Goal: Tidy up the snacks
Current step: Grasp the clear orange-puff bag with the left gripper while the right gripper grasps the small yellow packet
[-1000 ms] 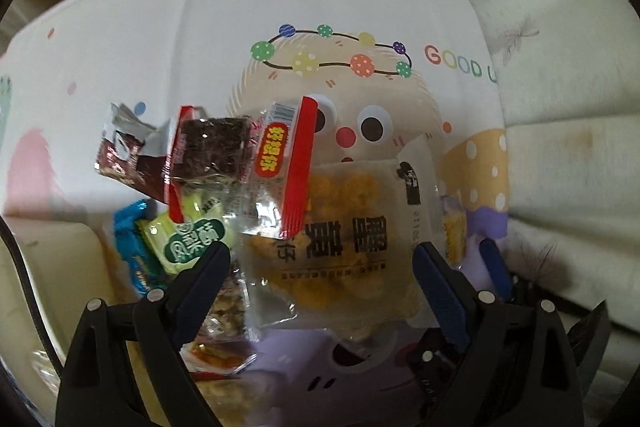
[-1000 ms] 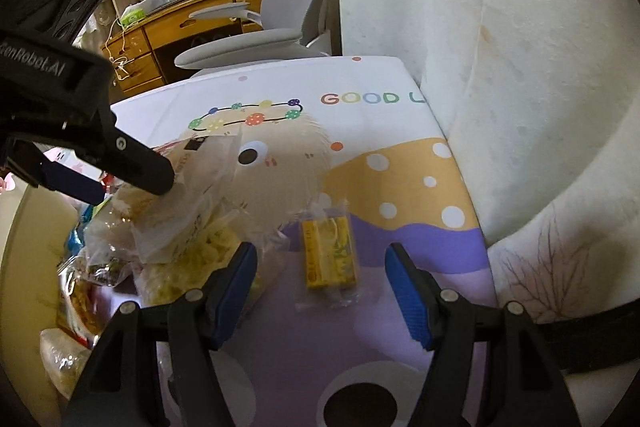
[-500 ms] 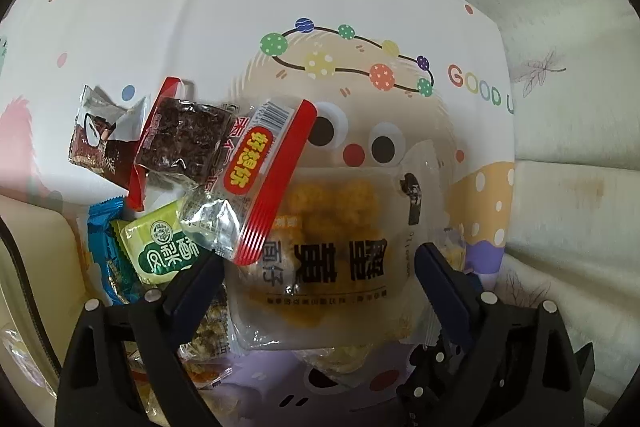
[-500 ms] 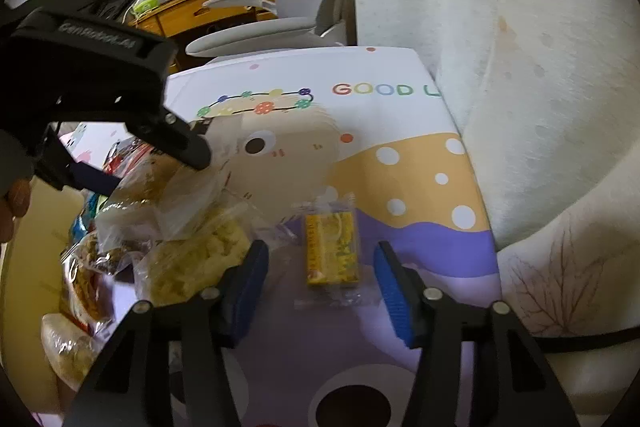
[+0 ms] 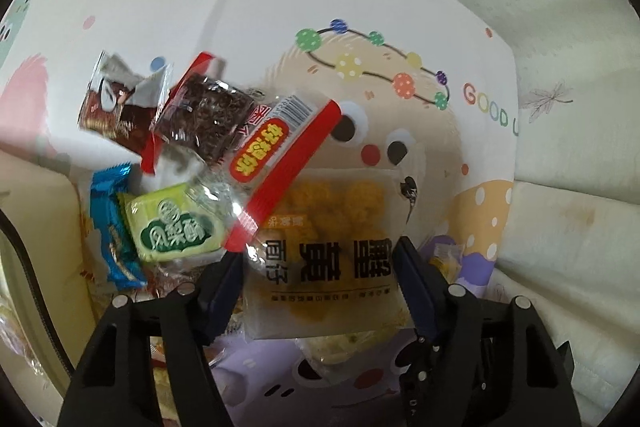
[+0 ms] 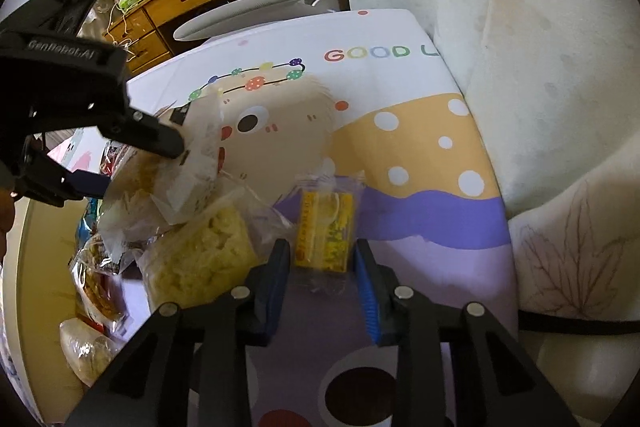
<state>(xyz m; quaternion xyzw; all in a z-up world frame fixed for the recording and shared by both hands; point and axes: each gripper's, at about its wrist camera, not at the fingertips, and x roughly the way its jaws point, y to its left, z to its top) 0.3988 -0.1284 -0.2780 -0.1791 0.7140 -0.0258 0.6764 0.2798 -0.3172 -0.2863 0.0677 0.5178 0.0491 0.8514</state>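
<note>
A clear pack of yellow puffs with black characters (image 5: pixel 332 227) lies on top of a snack pile on the cartoon mat (image 5: pixel 280 7). My left gripper (image 5: pixel 320 267) is closing on it, a blue pad touching each side edge. In the right wrist view the left gripper (image 6: pixel 136 167) nips that pack (image 6: pixel 196 163) at the pile's top. A small yellow packet (image 6: pixel 326 231) in clear film lies flat on the purple band. My right gripper (image 6: pixel 320 261) straddles its near end with jaws closing and narrow gaps still showing. That packet (image 5: pixel 448 255) also peeks out beside the left gripper's right finger.
A red-edged pack (image 5: pixel 276 155), a dark brown cake pack (image 5: pixel 204 115), a brown-silver wrapper (image 5: pixel 112 103), a green packet (image 5: pixel 172 227) and a blue wrapper (image 5: pixel 112 227) are heaped at left. Another yellow crumbly pack (image 6: pixel 200 255) sits left of my right gripper. Cream cushions (image 6: pixel 540 67) border the mat's right side.
Both grippers' jaws have narrowed. The left ones came in against the sides of the puff pack. The right ones drew close around the small yellow packet.
</note>
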